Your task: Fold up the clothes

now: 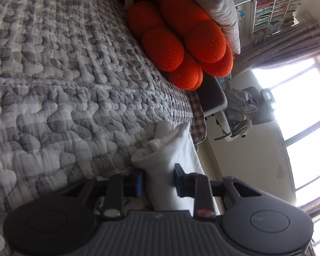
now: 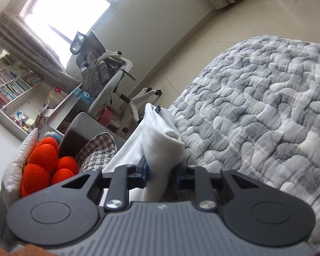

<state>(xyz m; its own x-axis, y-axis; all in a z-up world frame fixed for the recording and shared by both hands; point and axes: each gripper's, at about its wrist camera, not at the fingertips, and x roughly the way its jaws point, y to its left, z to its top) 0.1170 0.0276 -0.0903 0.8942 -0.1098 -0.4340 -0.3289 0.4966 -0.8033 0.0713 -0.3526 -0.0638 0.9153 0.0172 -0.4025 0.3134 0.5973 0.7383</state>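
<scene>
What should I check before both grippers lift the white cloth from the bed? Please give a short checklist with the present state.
1. Left gripper shut on the white cloth: ok, blue pads press it on both sides.
2. Right gripper shut on the white cloth: ok, fabric is pinched between the pads.
3. Quilt not caught in either grip: cannot tell.
4. Bed space to lay the cloth flat: ok, broad bare quilt.
5. Orange cushion away from the cloth: ok.
6. Both grips on matching corners: cannot tell.

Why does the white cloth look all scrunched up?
Both grippers pinch it. The white cloth is bunched into thick folds between the left gripper and right gripper, not flat on the quilt. Nothing looks spilled or broken.
</scene>
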